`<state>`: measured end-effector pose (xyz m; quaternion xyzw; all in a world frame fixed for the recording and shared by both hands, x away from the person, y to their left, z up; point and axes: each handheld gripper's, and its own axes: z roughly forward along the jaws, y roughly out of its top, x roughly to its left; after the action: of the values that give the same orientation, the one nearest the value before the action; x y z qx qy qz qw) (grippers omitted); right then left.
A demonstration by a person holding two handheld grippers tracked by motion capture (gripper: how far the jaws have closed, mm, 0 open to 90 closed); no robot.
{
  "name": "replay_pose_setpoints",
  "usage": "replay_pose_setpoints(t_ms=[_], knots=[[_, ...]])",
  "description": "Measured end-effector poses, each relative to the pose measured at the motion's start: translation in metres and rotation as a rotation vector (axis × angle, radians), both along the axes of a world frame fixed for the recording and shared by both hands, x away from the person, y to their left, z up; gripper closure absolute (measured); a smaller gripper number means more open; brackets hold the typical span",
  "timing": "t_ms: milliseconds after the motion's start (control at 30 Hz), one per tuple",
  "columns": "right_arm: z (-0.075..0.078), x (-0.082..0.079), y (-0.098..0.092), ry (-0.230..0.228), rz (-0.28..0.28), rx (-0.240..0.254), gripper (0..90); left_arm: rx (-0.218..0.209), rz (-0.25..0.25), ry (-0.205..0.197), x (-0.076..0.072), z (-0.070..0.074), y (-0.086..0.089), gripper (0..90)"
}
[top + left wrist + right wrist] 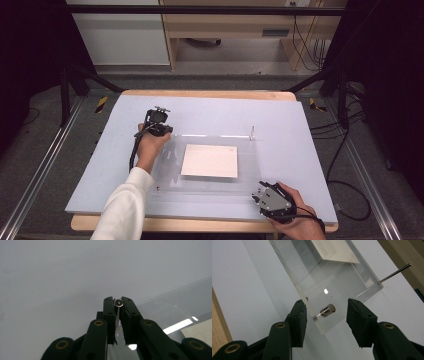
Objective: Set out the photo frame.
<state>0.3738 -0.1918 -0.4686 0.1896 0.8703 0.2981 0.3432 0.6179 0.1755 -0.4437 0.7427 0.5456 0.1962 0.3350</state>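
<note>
Lying flat on the pale grey table mat (210, 112), a clear acrylic frame (210, 187) is seen with a white sheet of paper (209, 160) enclosed in it, the sheet sitting within the middle of the panel and well inside its edges. Metal posts stand at the frame's corners.

At the far corner on the person's left, the left gripper (161, 131) is held from above, and in the left gripper view its jaws are closed nearly together on a metal post with a round silver cap (118, 303); the cap shows right at the jaw tips, the thin shaft running down between the pads. Whether the pads press hard on it cannot be told. Bare mat lies beyond that gripper on every side away from the frame.

At the near corner on the person's right, the right gripper (260, 195) is held close to the front edge of the table. In the right gripper view its jaws stand apart, and a short silver cap (328, 310) on its pin is seen between them, slightly nearer the left pad and touched by neither. The frame's corner edge lies just ahead of the jaw tips. A bare thin pin (394, 273) rises from the frame's next corner, well beyond the right jaw.
</note>
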Motion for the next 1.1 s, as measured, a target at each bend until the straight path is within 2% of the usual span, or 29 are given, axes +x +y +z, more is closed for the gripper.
replay_pose_setpoints(t_ms=[67, 167, 300, 400, 467, 533, 567, 600, 667, 700, 733, 767, 800, 833, 1000, 1033, 1100], knots=[[0.001, 0.000, 0.000, -0.002, -0.001, 0.004, 52.0, -0.003, 0.011, -0.029, -0.003, 0.000, 0.000, 72.3], [0.002, -0.001, 0.000, 0.001, -0.006, 0.005, 52.4, -0.021, 0.025, -0.099, -0.012, 0.006, 0.001, 66.9], [0.003, -0.001, 0.000, -0.002, -0.004, 0.011, 53.0, -0.078, 0.029, -0.188, -0.029, 0.019, 0.002, 61.0], [0.004, -0.001, 0.000, -0.007, -0.006, 0.009, 53.4, -0.148, 0.029, -0.272, -0.049, 0.024, 0.001, 58.0], [0.004, -0.001, 0.000, -0.008, -0.004, 0.004, 53.4, -0.201, 0.019, -0.305, -0.064, 0.026, 0.001, 55.2], [0.004, -0.001, 0.000, -0.009, -0.007, 0.006, 53.5, -0.205, -0.010, -0.328, -0.080, 0.026, 0.003, 52.0], [0.004, -0.002, 0.000, -0.007, -0.010, 0.006, 53.6, -0.237, -0.016, -0.348, -0.088, 0.025, 0.002, 50.3], [0.004, -0.002, 0.000, -0.007, -0.012, 0.006, 53.7, -0.250, -0.028, -0.362, -0.096, 0.024, 0.003, 49.5], [0.004, -0.002, 0.001, -0.007, -0.014, 0.007, 53.7, -0.249, -0.051, -0.385, -0.111, 0.022, 0.006, 46.9], [0.004, -0.002, 0.001, -0.008, -0.013, 0.006, 53.9, -0.270, -0.038, -0.404, -0.117, 0.021, 0.005, 45.5], [0.004, -0.002, 0.001, -0.011, -0.015, 0.002, 53.9, -0.279, -0.060, -0.406, -0.123, 0.019, 0.006, 44.6], [0.005, -0.002, 0.001, -0.011, -0.017, 0.004, 53.9, -0.183, -0.119, -0.370, -0.130, 0.020, 0.014, 44.3], [0.005, -0.002, 0.001, -0.007, -0.017, 0.006, 53.9, -0.180, -0.130, -0.370, -0.134, 0.020, 0.015, 42.7], [0.005, -0.002, 0.001, -0.008, -0.018, 0.008, 54.0, -0.258, -0.105, -0.405, -0.137, 0.020, 0.009, 41.2], [0.006, -0.003, 0.001, -0.016, -0.021, 0.012, 54.3, -0.303, -0.149, -0.446, -0.155, 0.022, 0.010, 35.7], [0.006, -0.003, 0.001, -0.015, -0.023, 0.016, 54.3, -0.303, -0.157, -0.455, -0.159, 0.022, 0.009, 34.2], [0.007, -0.003, 0.001, -0.017, -0.024, 0.020, 54.4, -0.210, -0.217, -0.432, -0.166, 0.023, 0.016, 30.4]])
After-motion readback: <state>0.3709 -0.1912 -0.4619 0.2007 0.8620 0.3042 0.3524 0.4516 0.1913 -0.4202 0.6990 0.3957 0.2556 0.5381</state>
